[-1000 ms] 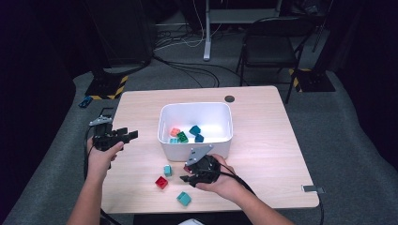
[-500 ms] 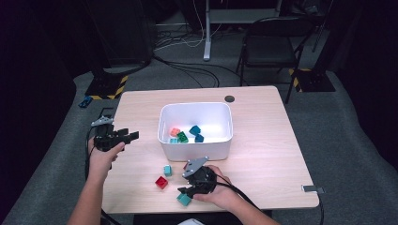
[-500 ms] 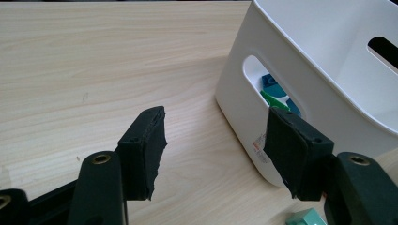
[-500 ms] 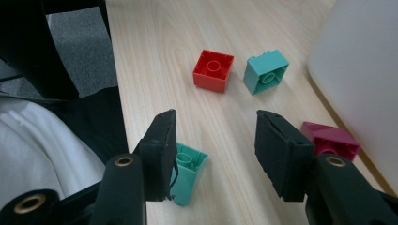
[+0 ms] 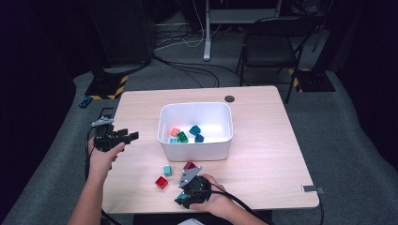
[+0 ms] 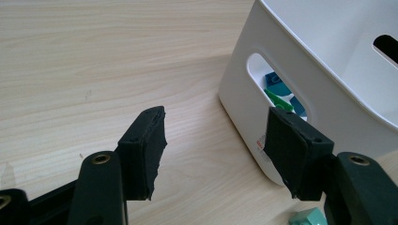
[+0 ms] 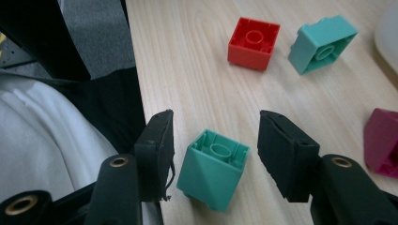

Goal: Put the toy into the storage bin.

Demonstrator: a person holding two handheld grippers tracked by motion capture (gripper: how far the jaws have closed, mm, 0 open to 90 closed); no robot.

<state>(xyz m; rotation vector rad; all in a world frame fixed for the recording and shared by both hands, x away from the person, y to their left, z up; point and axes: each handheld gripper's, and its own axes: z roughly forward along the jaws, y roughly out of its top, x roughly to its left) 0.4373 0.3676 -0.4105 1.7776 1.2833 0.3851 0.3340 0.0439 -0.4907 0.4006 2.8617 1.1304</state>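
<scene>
My right gripper (image 5: 181, 200) hangs low near the table's front edge. Its jaws have just been opening, and the right gripper (image 7: 215, 123) now stands open around a green-teal brick (image 7: 213, 169) with a gap on each side. A red brick (image 7: 253, 43), a light teal brick (image 7: 322, 43) and a magenta brick (image 7: 382, 140) lie beyond it. The left gripper (image 5: 133, 136) hovers at the table's left side, left of the white bin (image 5: 195, 150). In its own view the left gripper (image 6: 218, 112) is open with nothing between the jaws.
The white bin (image 6: 309, 65) holds several bricks, some visible through its handle slot (image 6: 277, 91). A round dark grommet (image 5: 229, 99) sits at the table's back. A chair (image 5: 272, 51) and cables stand behind the table. The person's white clothing (image 7: 42, 140) lies close to the front edge.
The right gripper moved from just in front of the bin toward the front edge and sank around the green-teal brick. The left gripper kept still.
</scene>
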